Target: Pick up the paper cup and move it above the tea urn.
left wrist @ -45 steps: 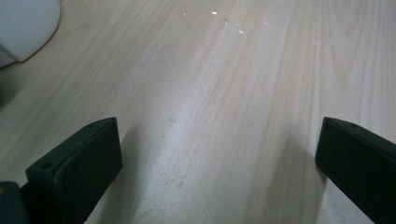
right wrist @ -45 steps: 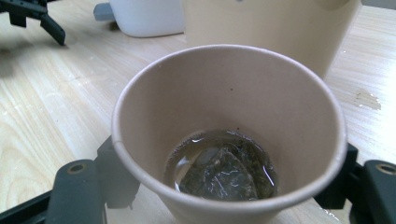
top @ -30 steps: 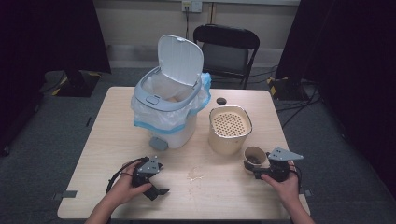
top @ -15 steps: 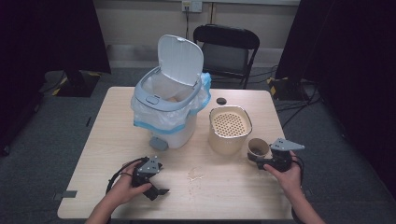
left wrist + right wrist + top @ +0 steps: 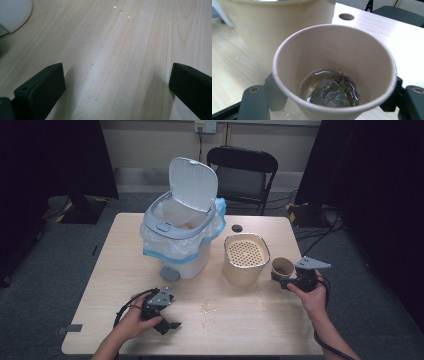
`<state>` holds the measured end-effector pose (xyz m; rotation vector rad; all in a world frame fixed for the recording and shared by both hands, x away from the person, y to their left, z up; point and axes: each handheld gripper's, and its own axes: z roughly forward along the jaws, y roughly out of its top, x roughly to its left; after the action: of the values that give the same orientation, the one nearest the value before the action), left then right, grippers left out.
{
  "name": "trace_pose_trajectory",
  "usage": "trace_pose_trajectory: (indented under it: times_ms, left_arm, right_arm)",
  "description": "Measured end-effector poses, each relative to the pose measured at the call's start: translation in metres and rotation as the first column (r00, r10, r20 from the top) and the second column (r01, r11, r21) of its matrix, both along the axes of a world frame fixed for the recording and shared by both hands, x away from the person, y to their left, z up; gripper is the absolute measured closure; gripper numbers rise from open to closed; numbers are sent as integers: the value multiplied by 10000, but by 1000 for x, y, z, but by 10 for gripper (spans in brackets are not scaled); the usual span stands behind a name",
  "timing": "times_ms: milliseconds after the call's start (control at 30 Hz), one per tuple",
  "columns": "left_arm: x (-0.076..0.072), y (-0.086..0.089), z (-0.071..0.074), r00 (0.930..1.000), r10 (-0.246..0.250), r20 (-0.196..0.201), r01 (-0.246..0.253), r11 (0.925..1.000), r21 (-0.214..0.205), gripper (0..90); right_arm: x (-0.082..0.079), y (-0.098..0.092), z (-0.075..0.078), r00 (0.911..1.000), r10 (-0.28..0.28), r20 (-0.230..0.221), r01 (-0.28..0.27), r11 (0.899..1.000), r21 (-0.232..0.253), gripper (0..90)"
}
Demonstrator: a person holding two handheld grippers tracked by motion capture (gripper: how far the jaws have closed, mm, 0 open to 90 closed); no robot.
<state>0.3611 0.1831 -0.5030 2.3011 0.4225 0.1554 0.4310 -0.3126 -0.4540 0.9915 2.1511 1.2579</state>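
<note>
Paper-brown cup (image 5: 334, 72) sits clamped between the jaws of the right gripper (image 5: 289, 281), a dark tea bag (image 5: 331, 93) lying in a shallow pool of liquid at its bottom. From above, the cup (image 5: 283, 267) hangs off the table at about four o'clock from the bin, just beside the cream strainer pot (image 5: 246, 257) with its perforated insert. Across the table at about seven o'clock, the left gripper (image 5: 167, 320) rests low on the wood with jaws wide apart and nothing between them; bare table (image 5: 125, 50) lies ahead of it.

Here is the danger: that cup has liquid in it and soft walls. Squeeze harder and the paper could buckle; tilt it too soon and the tea would likely spill on the table rather than through the strainer holes. The tea bag could also slide out with the pour and flop onto the rim.

Around it: the pedal bin (image 5: 177, 245) stands at centre with its white lid (image 5: 194, 182) flipped up and a blue-edged liner (image 5: 215, 220) spilling over the side. If the cup is bound there, the strainer pot stands squarely between. A small dark hole (image 5: 237, 228) sits at twelve o'clock from the pot, pale crumbs (image 5: 209, 308) are scattered near the front edge, and a black chair (image 5: 242, 170) waits beyond the table.
</note>
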Motion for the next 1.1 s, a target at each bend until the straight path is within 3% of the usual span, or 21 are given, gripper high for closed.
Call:
trace_pose_trajectory:
  times_ms: [300, 1100]
  left_arm:
    - [0, 0, 0, 10000, -12, -11, 12, 10000, -6, 0]
    - [0, 0, 0, 10000, 23, 33, -23, 10000, 25, 0]
  right_arm:
    - [19, -3, 7, 10000, -29, -57, 28, 9999, -153, 269]
    - [65, 1, 31, 9994, -231, 249, 230, 9997, 65, 272]
